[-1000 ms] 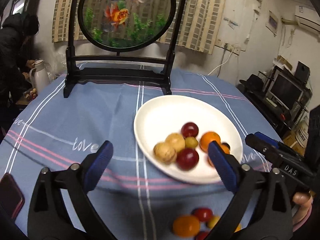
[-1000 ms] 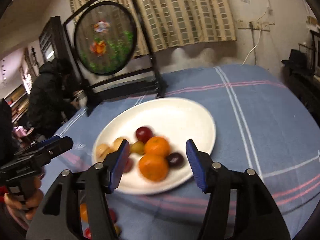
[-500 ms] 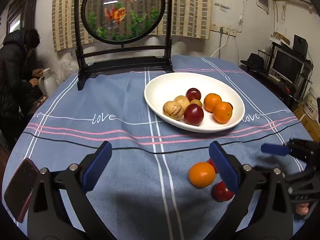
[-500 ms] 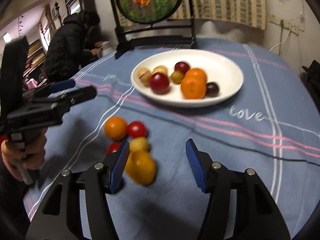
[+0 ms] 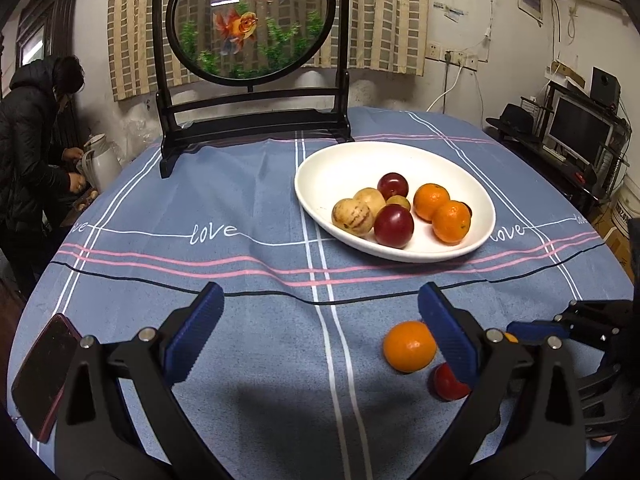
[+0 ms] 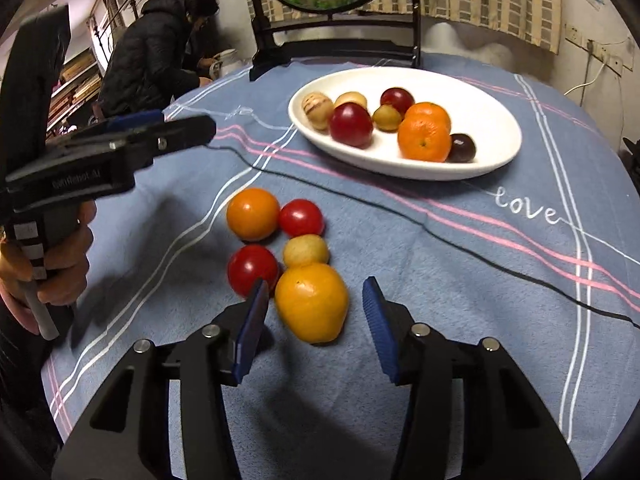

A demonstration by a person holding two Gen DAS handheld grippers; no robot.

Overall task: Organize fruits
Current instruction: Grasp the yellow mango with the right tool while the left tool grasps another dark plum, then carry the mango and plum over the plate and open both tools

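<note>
Right claw [image 6: 314, 322] is wide open with nothing gripped, lined up around the yellow-orange fruit [image 6: 311, 302] sitting nearest of the loose cluster short of the white plate [image 6: 496, 120], probably the next pick. Left claw [image 5: 320, 336] is open and empty too, parked clear.

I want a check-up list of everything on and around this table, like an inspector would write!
Surface: round table under a blue tablecloth with pink and white stripes.
Job's things: white plate holding eight fruits; five loose fruits on the cloth, the yellow-orange fruit nearest.
Clutter: phone at the table edge; goldfish screen on a black stand.
Grippers: right gripper open, its fingers either side of the yellow-orange fruit, not touching; left gripper open, empty.
Cables: white cord hanging from a wall socket.
Surroundings: person in a dark coat, monitor, curtains.
</note>
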